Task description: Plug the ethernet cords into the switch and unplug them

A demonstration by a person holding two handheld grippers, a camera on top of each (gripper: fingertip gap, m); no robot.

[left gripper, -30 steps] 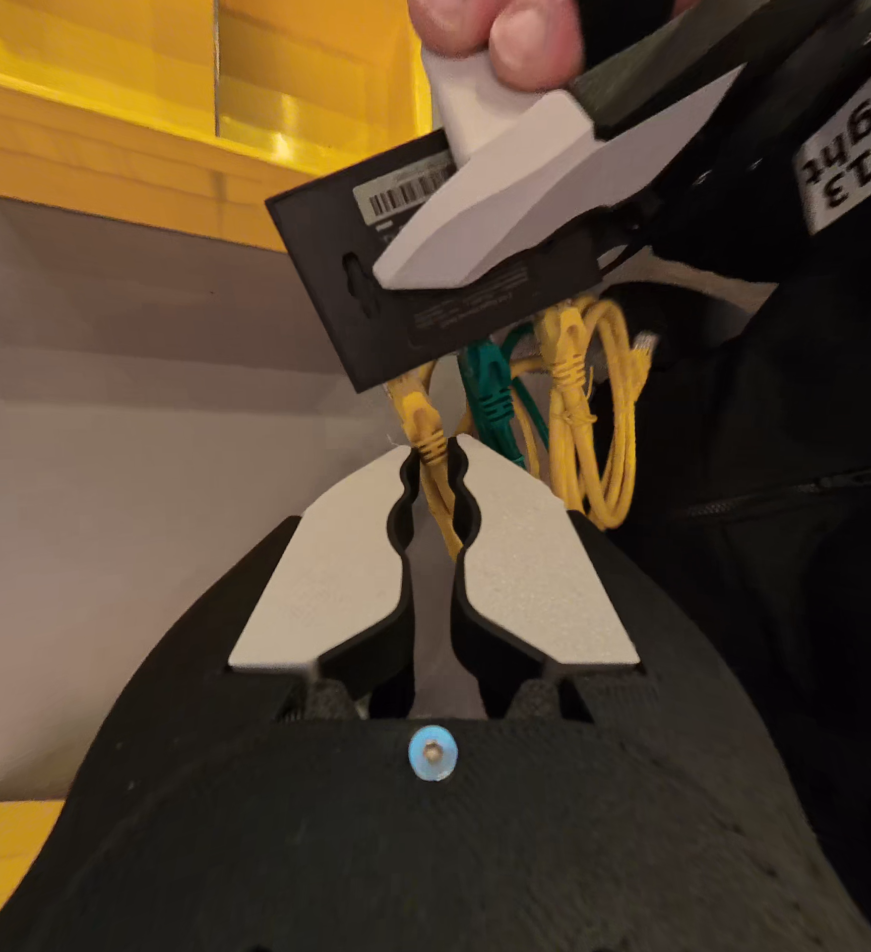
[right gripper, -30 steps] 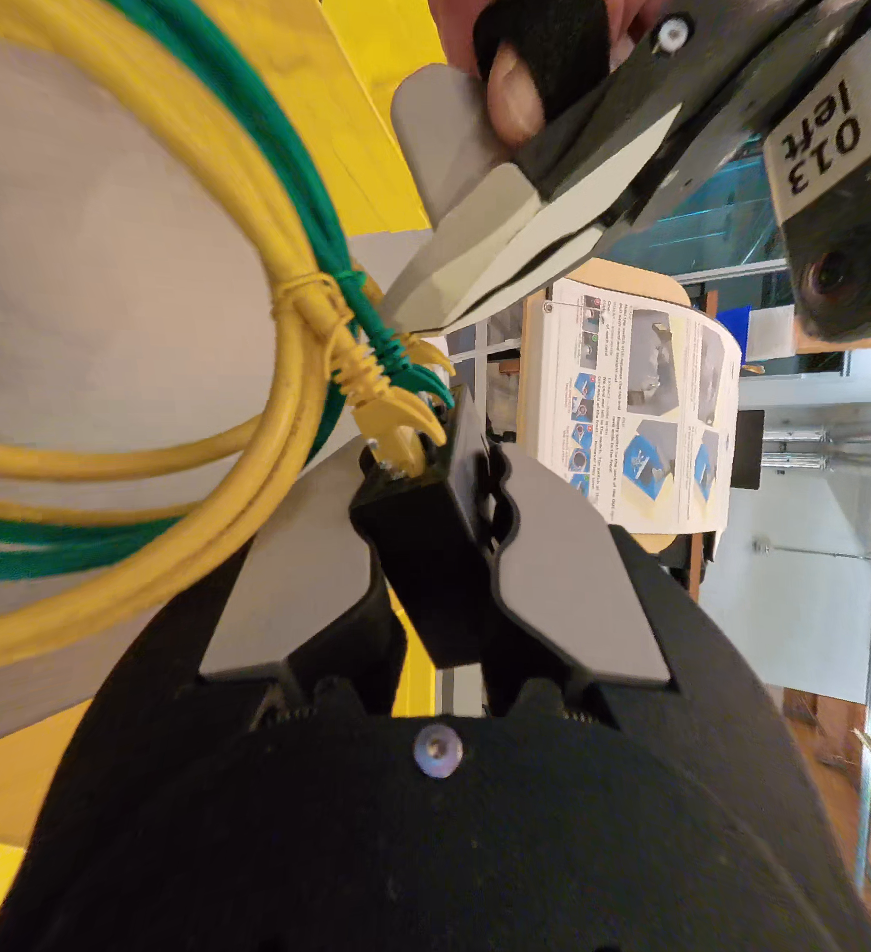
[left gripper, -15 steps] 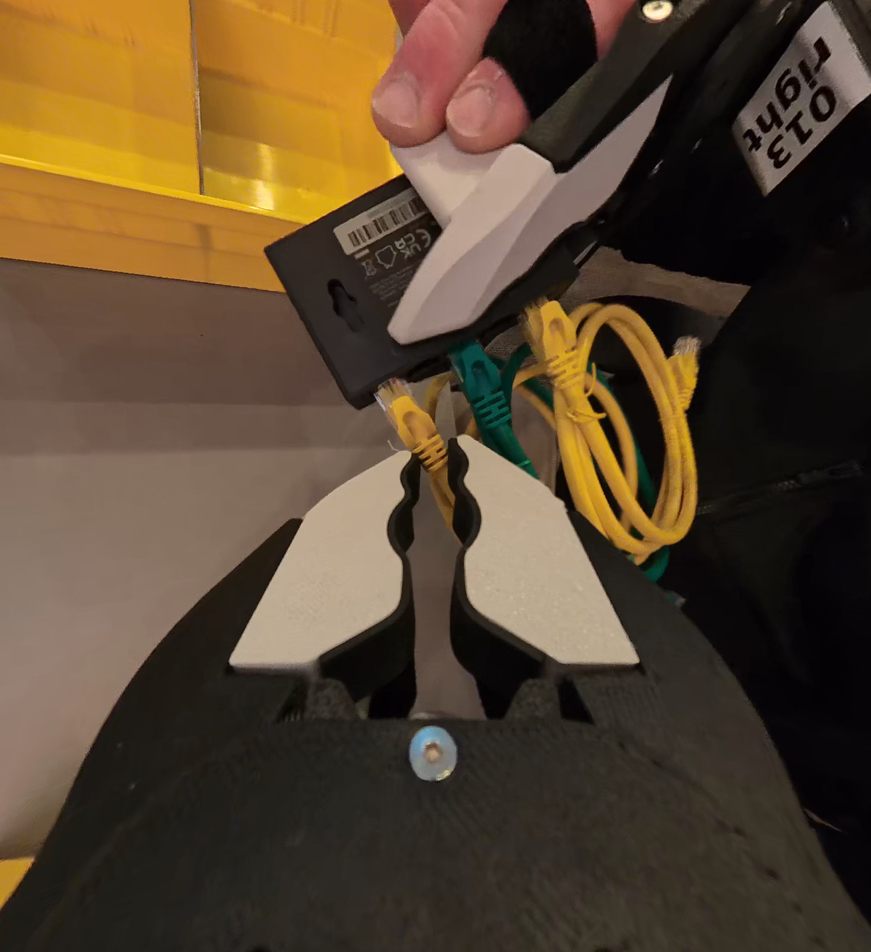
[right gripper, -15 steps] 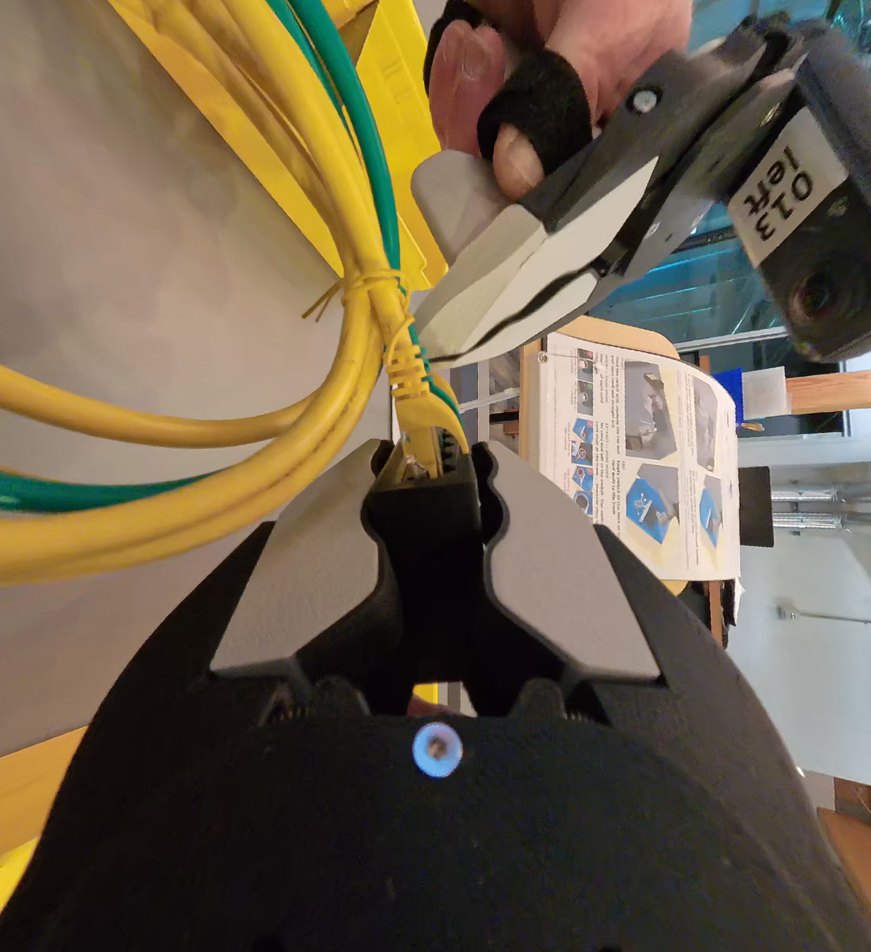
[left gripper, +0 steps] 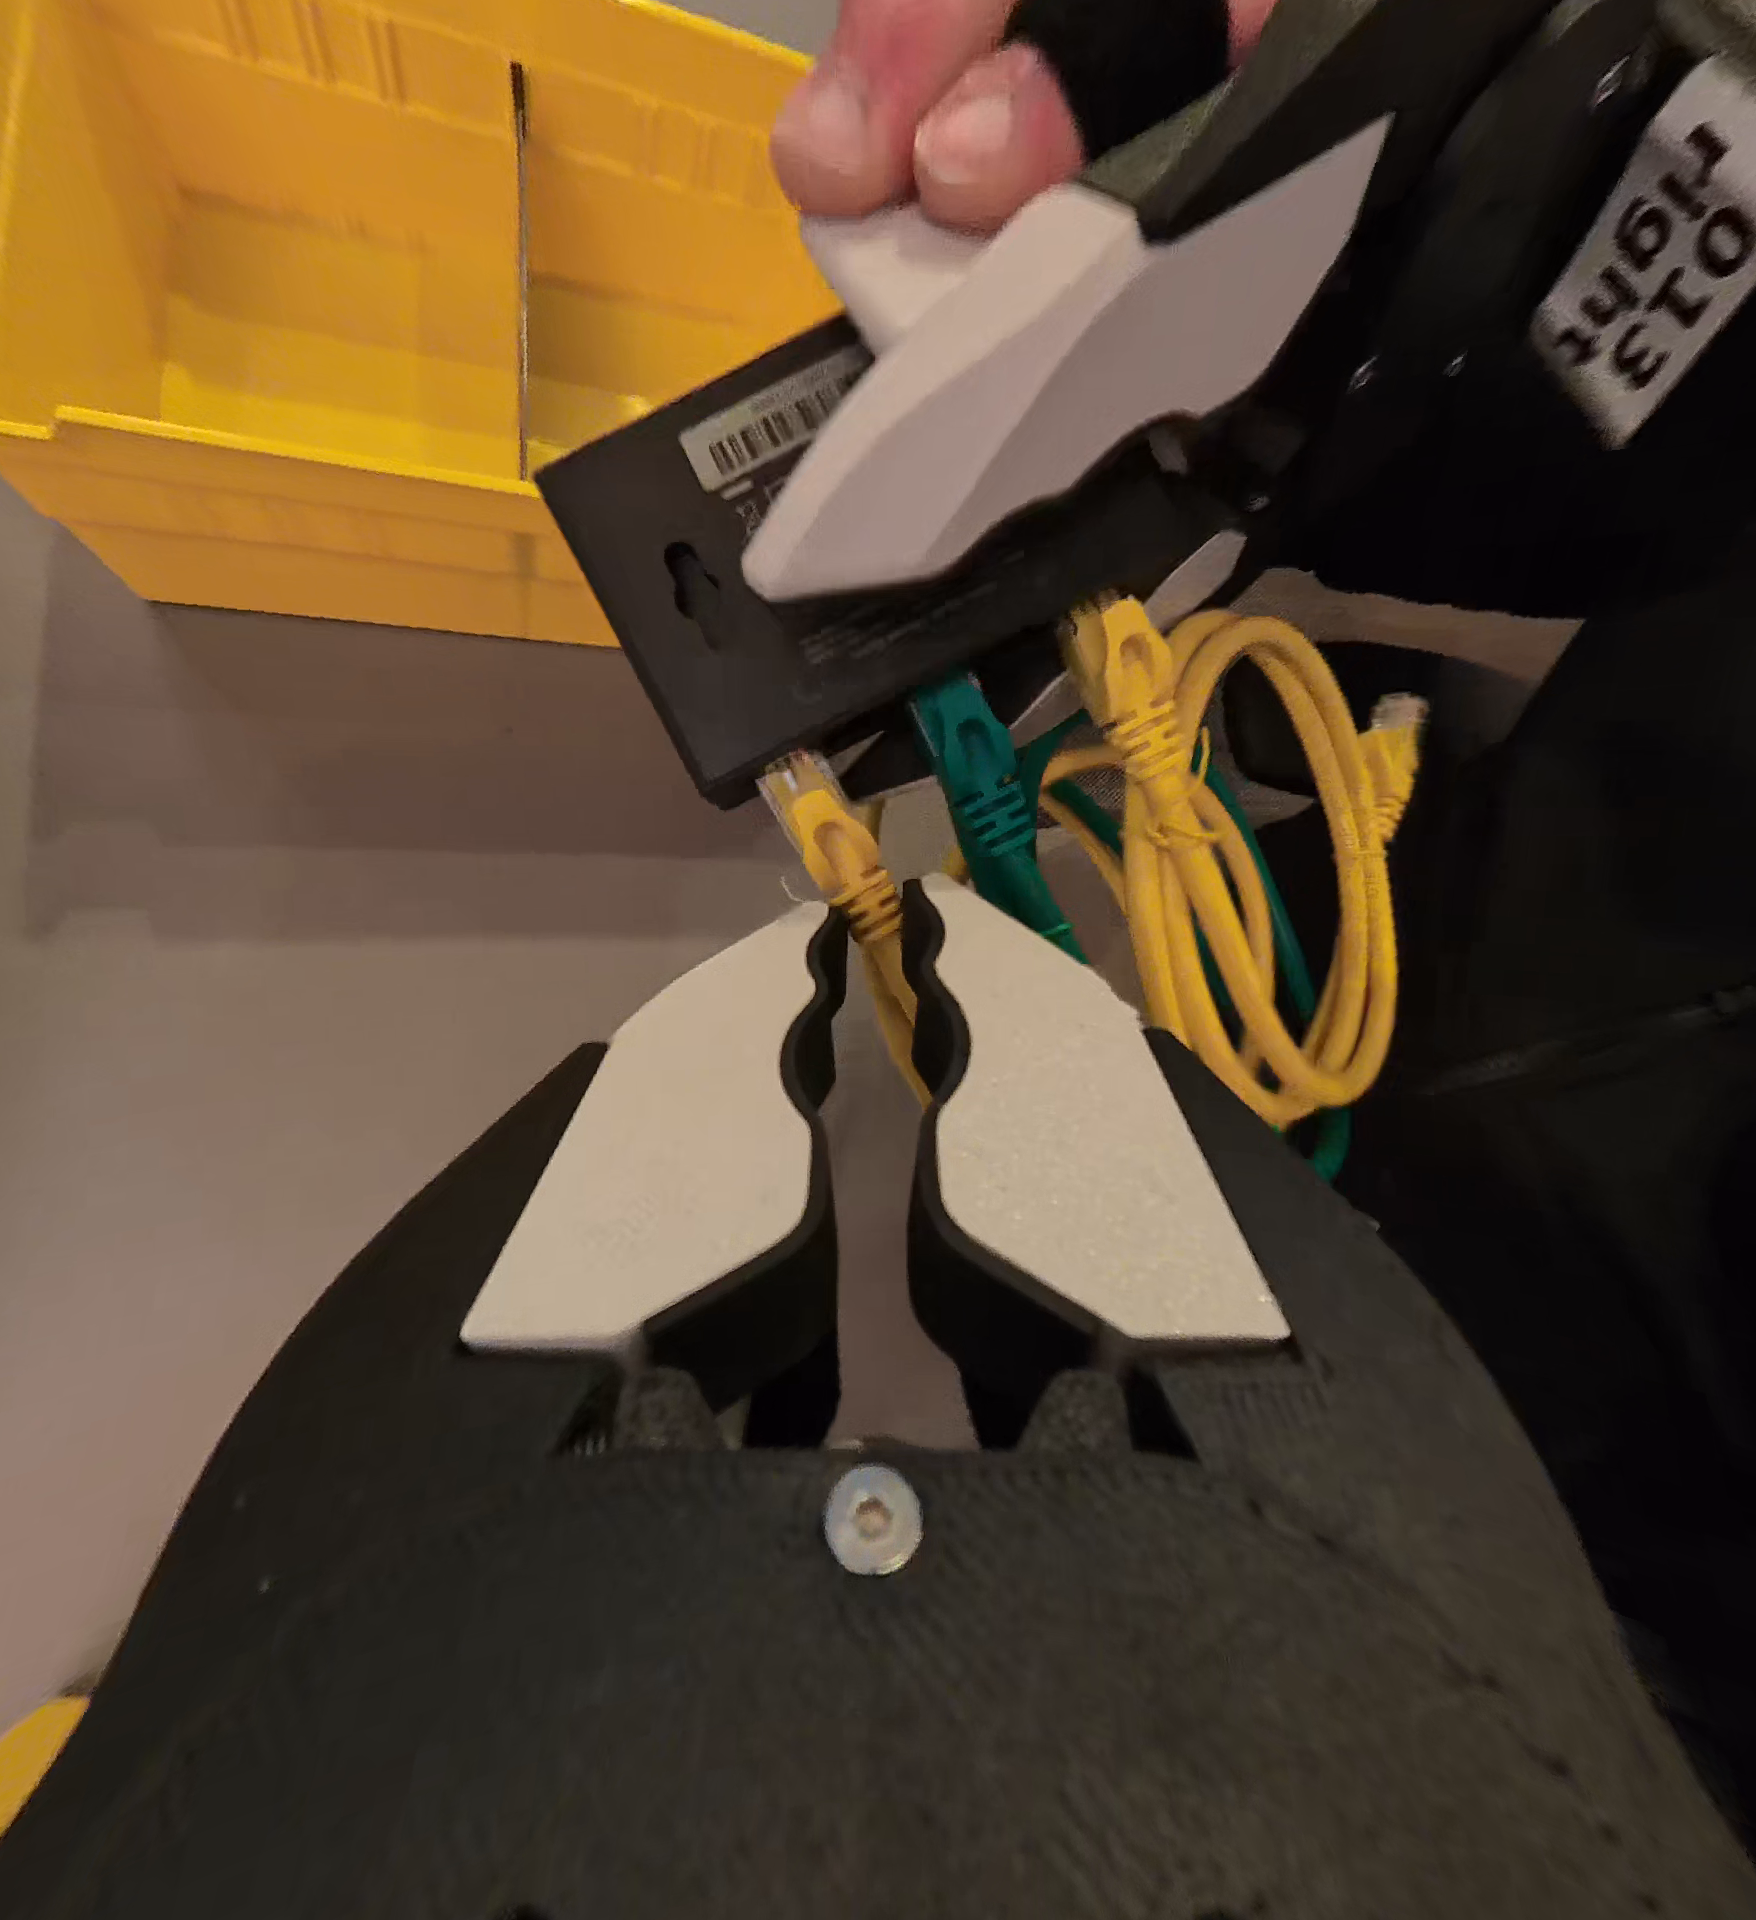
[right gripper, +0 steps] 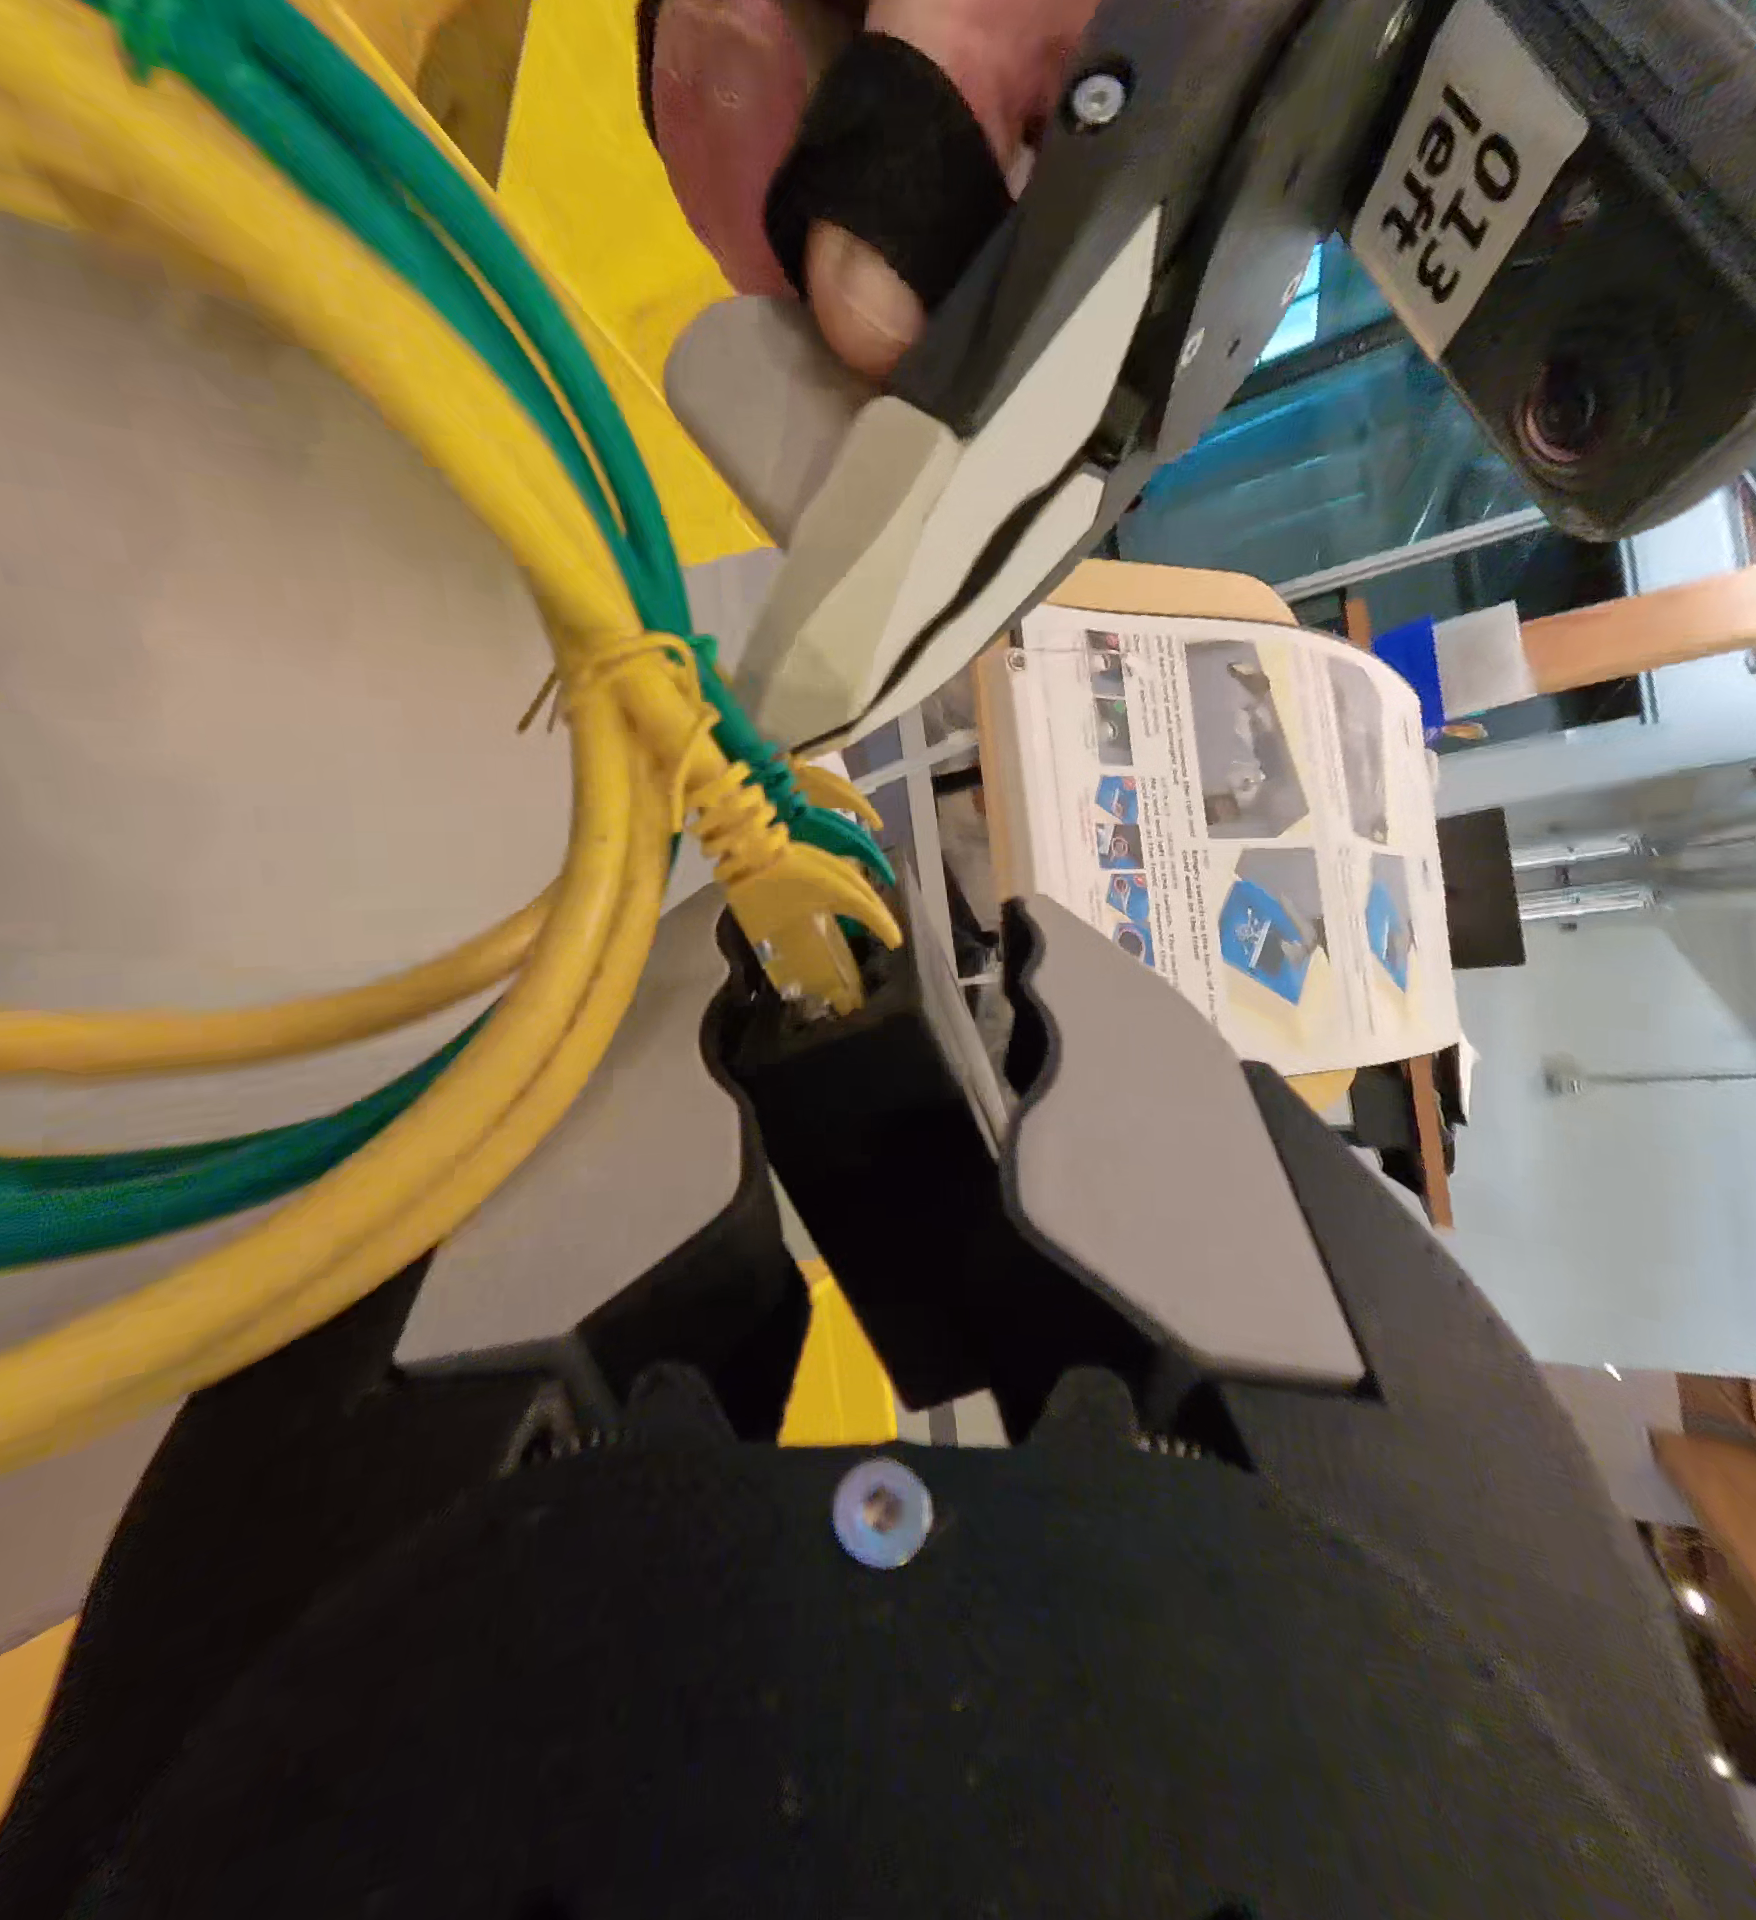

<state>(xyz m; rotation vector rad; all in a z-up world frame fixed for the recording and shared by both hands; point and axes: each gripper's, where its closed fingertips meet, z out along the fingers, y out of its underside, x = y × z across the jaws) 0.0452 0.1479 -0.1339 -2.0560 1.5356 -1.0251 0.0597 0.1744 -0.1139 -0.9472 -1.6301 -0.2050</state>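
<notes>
The left gripper (left gripper: 874,914) is clamped on a yellow cord (left gripper: 838,842) just below the switch (left gripper: 749,623), its plug at the switch's port edge. The right gripper (right gripper: 858,935) pinches the switch, held tilted in the air; green cord (left gripper: 973,753) and second yellow cord (left gripper: 1123,665) hang plugged beside it.

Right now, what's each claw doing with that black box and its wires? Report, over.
Right gripper clamps flat black plastic switch. Left gripper pinches yellow ethernet cord at corner port. Green cord, second yellow cord plugged alongside.
</notes>
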